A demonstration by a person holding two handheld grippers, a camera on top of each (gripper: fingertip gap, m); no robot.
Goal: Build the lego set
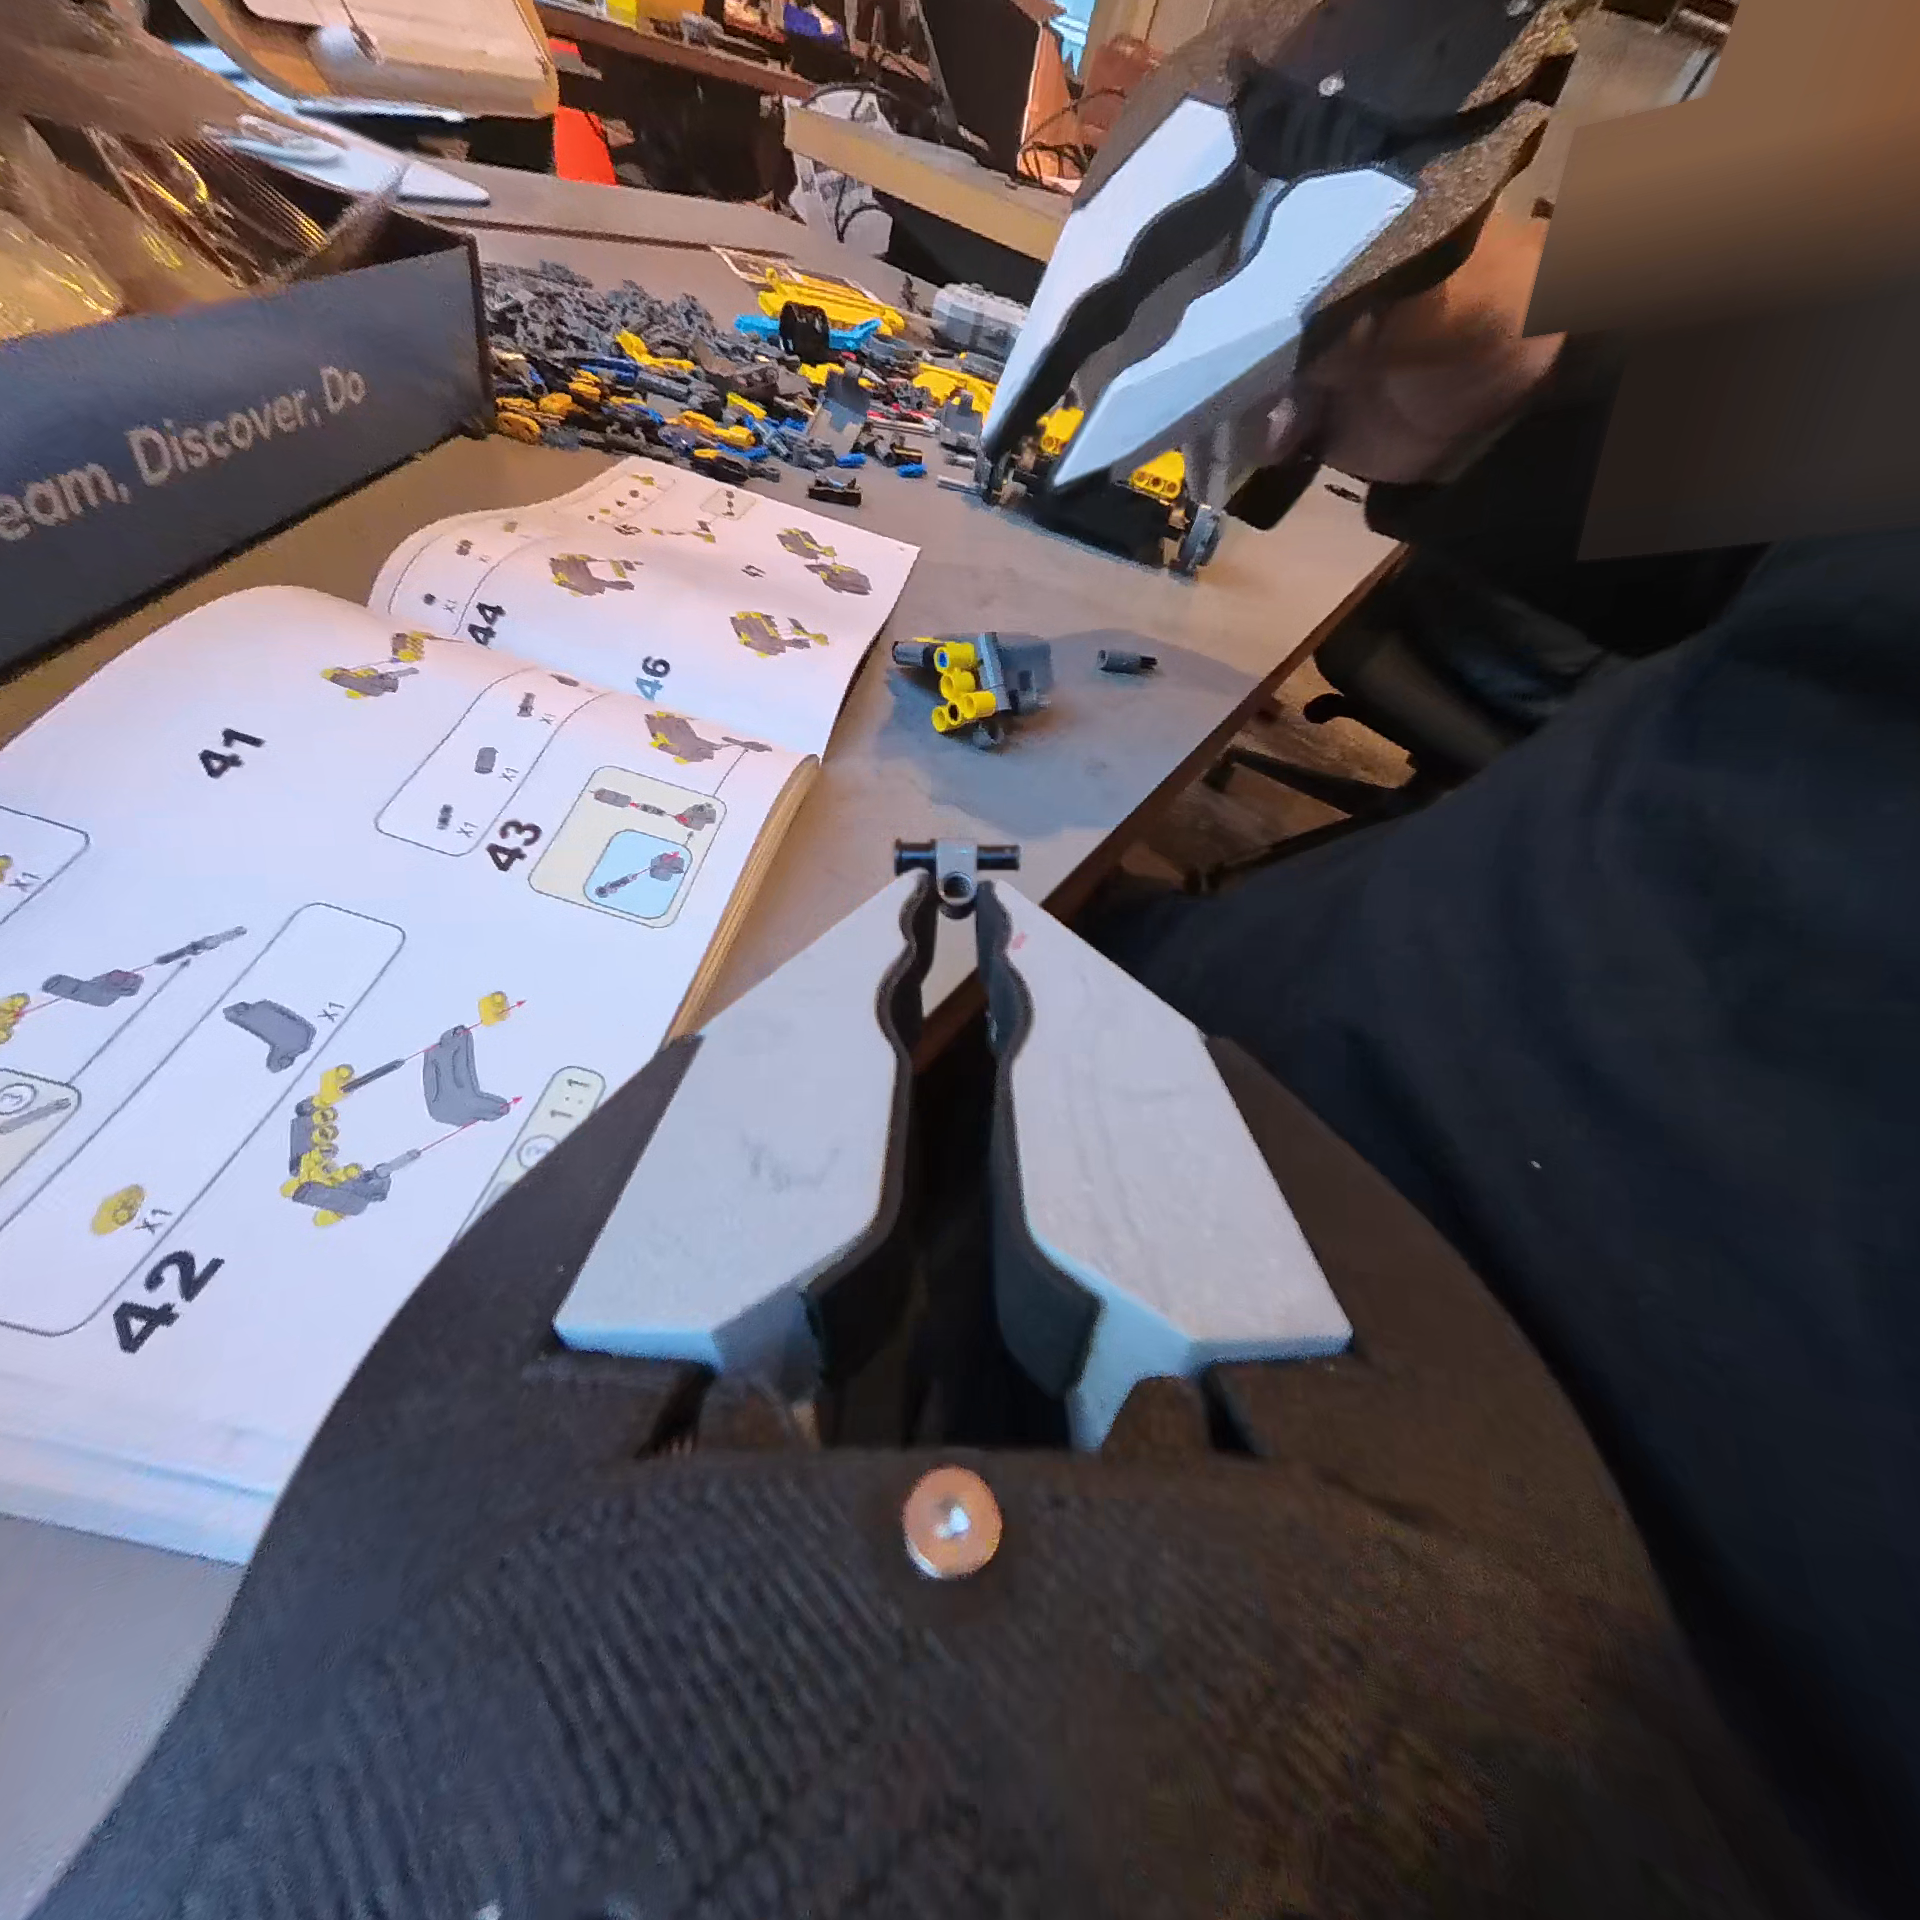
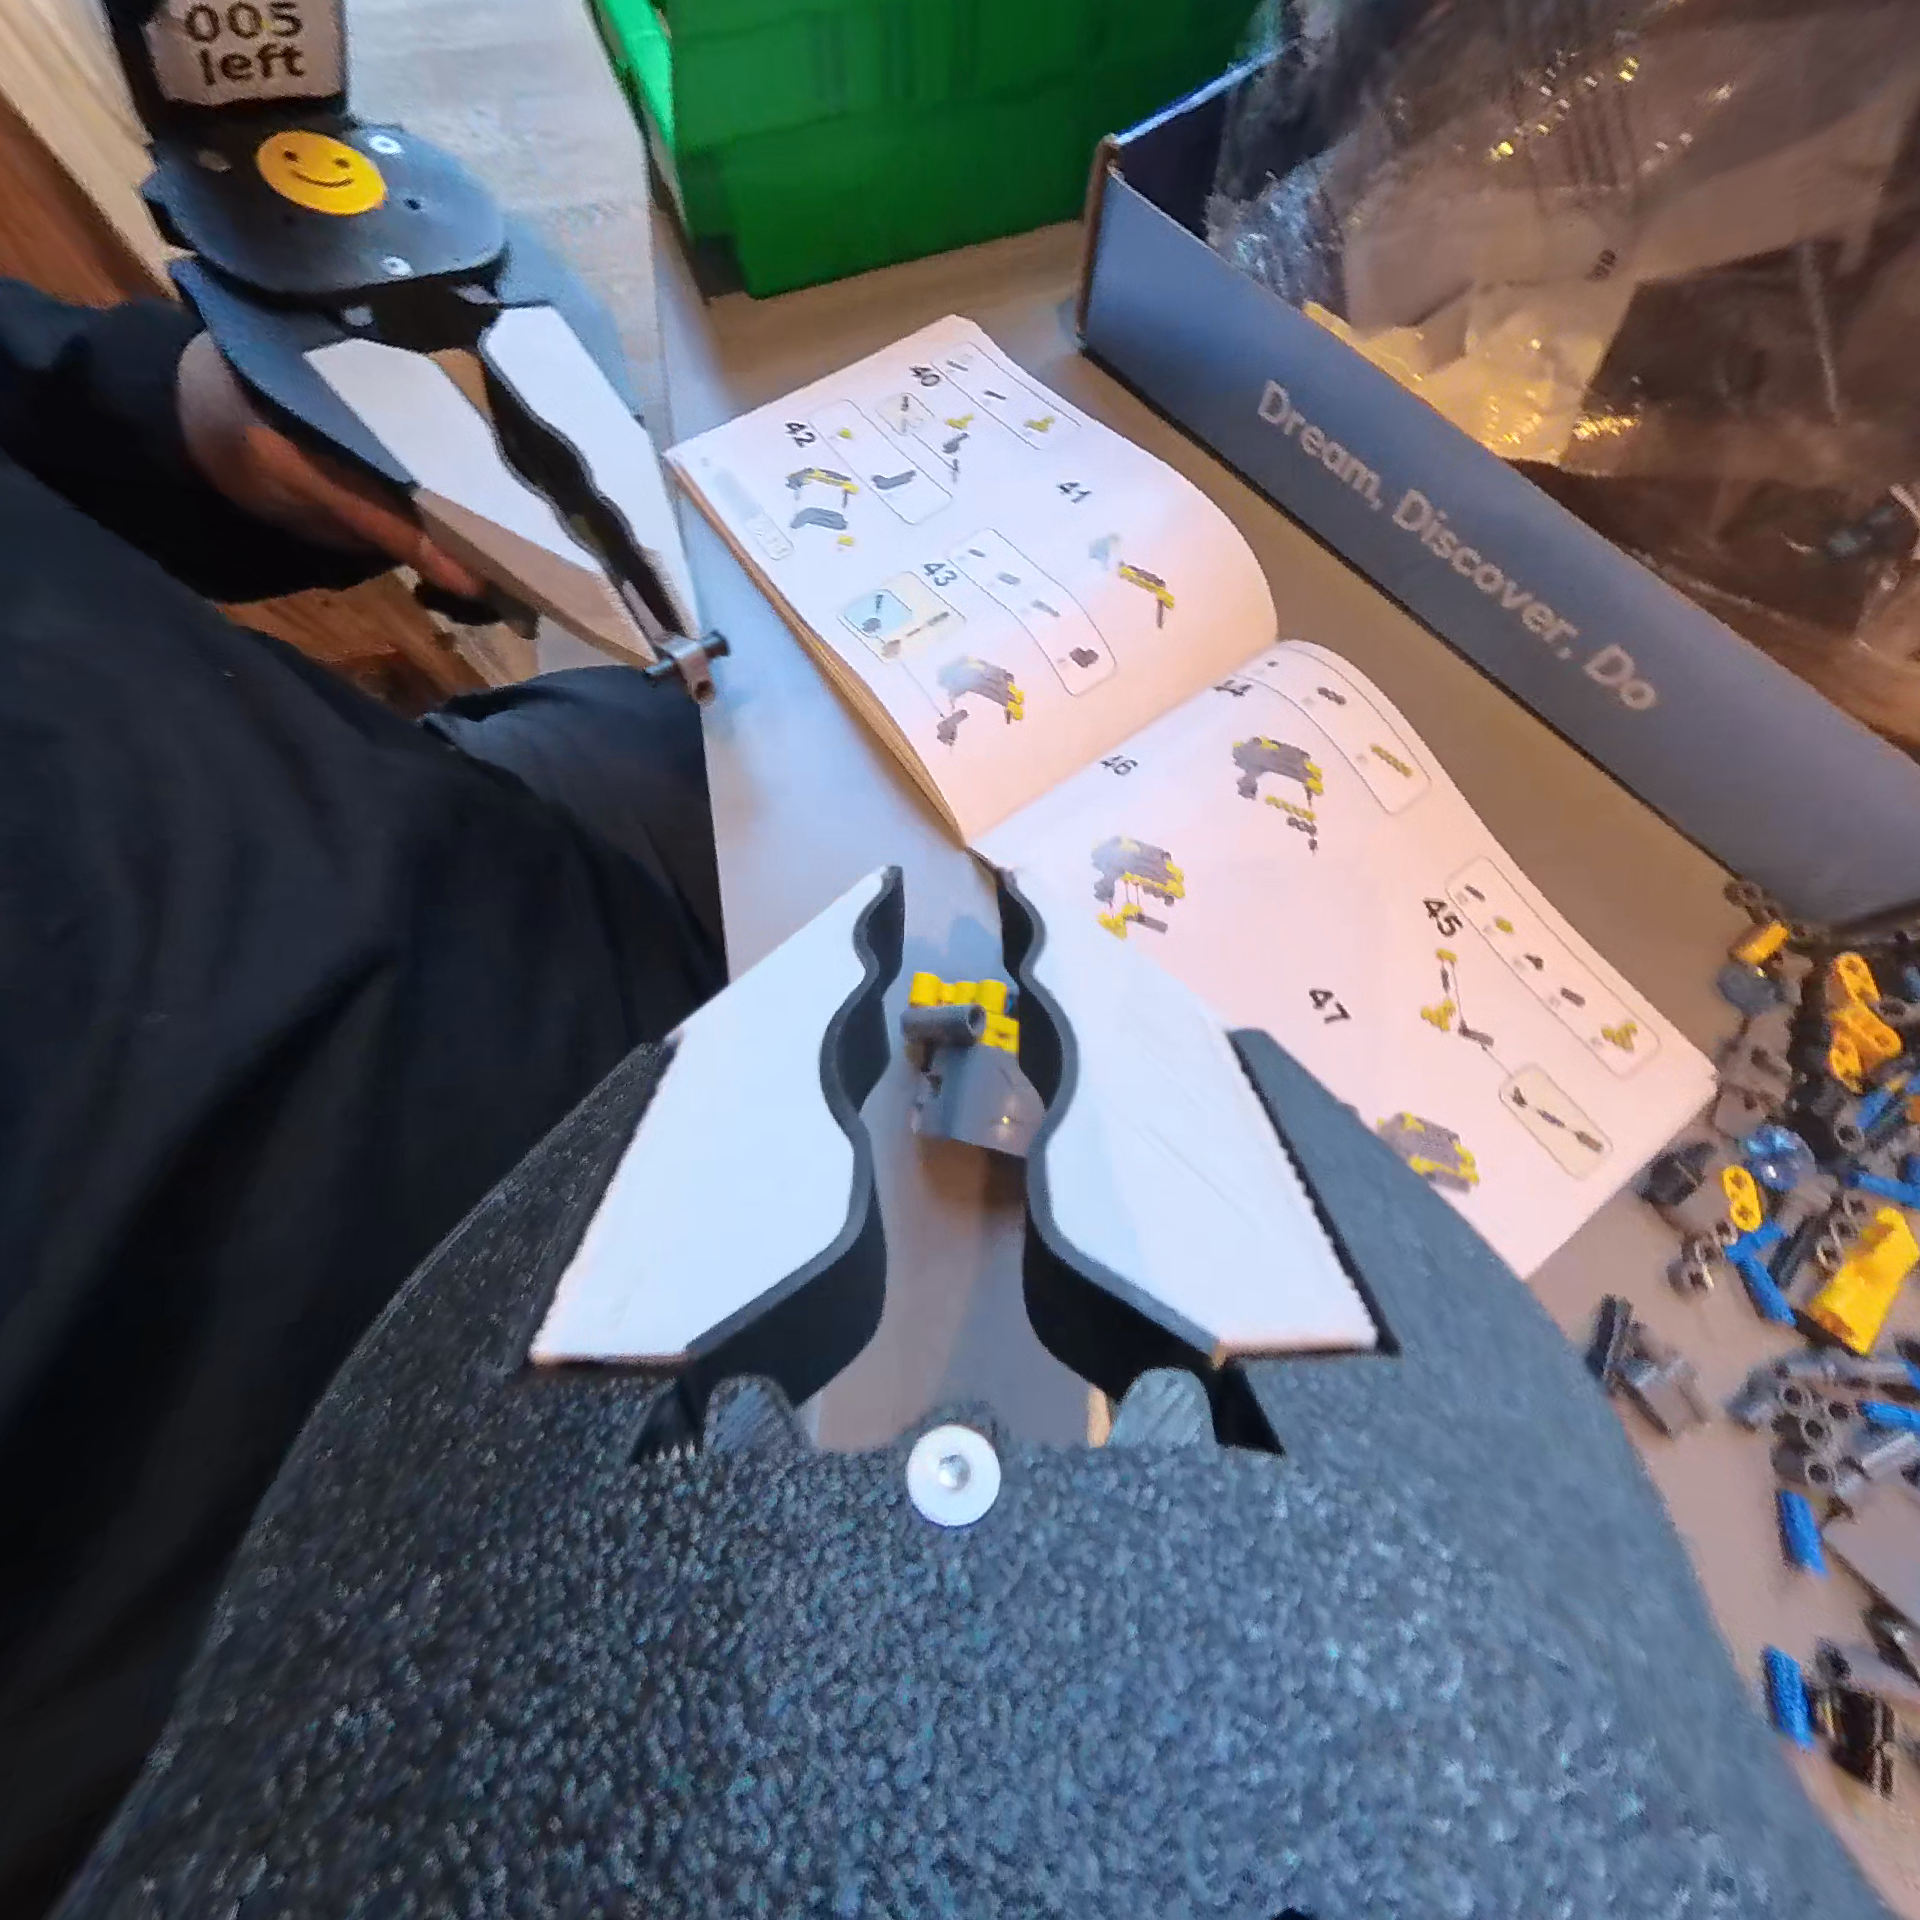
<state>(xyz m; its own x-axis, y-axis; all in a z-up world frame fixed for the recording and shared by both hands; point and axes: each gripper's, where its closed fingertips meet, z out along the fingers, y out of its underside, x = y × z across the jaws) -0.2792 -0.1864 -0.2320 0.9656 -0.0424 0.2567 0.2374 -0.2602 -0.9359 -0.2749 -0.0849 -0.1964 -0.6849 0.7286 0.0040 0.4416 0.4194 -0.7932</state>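
Nearest the lens, the left gripper (image 1: 956,883) pinches one small grey connector piece (image 1: 957,864) at its fingertips, held past the table (image 1: 852,821) edge. One open instruction booklet (image 2: 1039,665) lies mid-table. Farther right, the right gripper (image 2: 948,883) stands parted around one grey-and-yellow brick assembly (image 2: 966,1049) without touching it; loose bricks (image 2: 1808,1247) lie beyond.

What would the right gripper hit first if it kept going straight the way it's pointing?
Probably the small grey and yellow assembly on the table, seen between the open right gripper fingers; depth is unclear.
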